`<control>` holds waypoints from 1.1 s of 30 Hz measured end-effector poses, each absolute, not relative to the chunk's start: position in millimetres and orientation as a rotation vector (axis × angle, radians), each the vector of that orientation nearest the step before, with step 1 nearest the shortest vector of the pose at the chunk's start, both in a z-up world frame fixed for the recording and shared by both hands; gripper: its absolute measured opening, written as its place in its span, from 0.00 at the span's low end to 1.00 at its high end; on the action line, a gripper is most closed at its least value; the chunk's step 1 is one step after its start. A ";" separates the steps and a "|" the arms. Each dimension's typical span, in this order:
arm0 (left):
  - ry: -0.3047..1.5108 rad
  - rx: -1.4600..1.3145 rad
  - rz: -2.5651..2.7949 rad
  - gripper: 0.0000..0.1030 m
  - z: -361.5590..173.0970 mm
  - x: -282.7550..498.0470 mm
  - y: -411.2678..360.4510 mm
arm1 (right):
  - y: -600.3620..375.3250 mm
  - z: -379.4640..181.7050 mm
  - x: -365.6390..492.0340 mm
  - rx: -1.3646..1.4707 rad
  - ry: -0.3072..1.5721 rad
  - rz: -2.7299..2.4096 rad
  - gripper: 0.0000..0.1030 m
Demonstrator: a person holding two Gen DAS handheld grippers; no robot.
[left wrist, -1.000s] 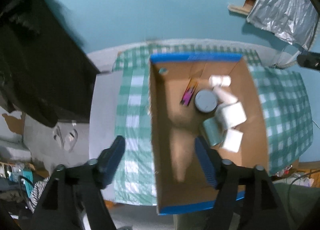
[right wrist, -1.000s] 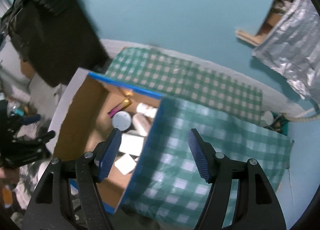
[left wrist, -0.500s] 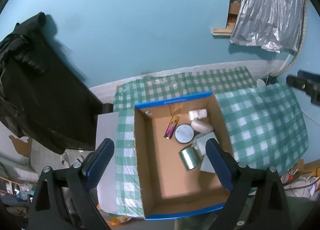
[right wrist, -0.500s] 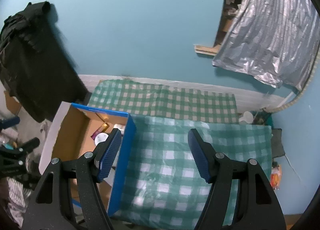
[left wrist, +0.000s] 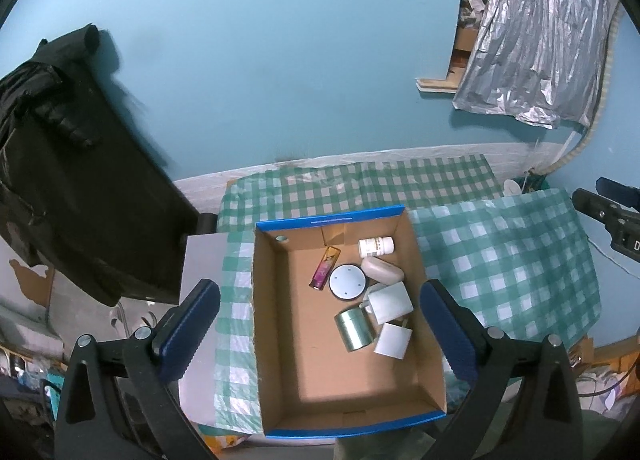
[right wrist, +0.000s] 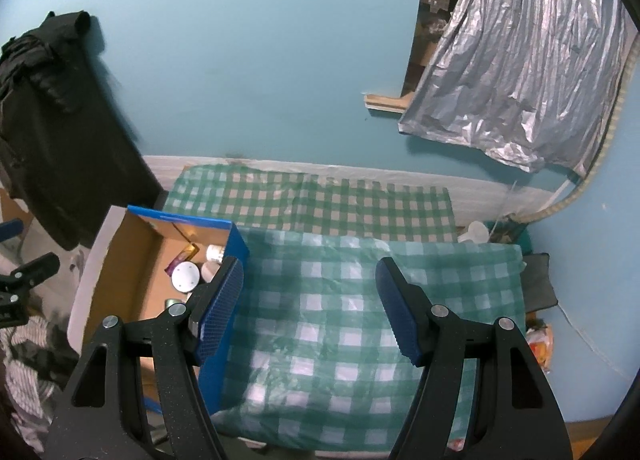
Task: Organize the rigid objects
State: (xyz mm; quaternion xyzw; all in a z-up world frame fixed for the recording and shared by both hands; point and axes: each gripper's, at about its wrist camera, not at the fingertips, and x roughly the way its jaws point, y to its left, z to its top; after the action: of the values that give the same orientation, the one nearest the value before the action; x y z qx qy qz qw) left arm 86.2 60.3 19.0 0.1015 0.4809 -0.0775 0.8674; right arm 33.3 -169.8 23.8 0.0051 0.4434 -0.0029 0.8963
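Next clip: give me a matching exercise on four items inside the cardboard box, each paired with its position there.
Things:
1. white pill bottle
2. pink and yellow lighter
3. shiny metal tin
4. round white disc

Places:
A. lying left of the disc
B. nearest the box's near end, beside a white cube
C. by the far blue-edged wall
D. middle of the cluster, between lighter and soap bar

Pairs: 1-C, 2-A, 3-B, 4-D
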 end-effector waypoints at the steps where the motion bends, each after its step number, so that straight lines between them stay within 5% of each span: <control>1: 1.002 0.218 -0.161 0.98 19.8 85.0 58.5 | -170.6 23.8 33.3 0.008 0.922 -0.006 0.66; 33: 0.982 0.266 -0.196 0.98 28.4 81.4 40.9 | -173.0 22.3 35.9 0.007 0.935 -0.010 0.66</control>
State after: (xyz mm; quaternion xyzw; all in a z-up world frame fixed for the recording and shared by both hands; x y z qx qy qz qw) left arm 81.4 40.9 28.4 0.1272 0.4693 -0.0939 0.8688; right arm 35.9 -173.0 22.3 0.0036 0.4508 -0.0046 0.8926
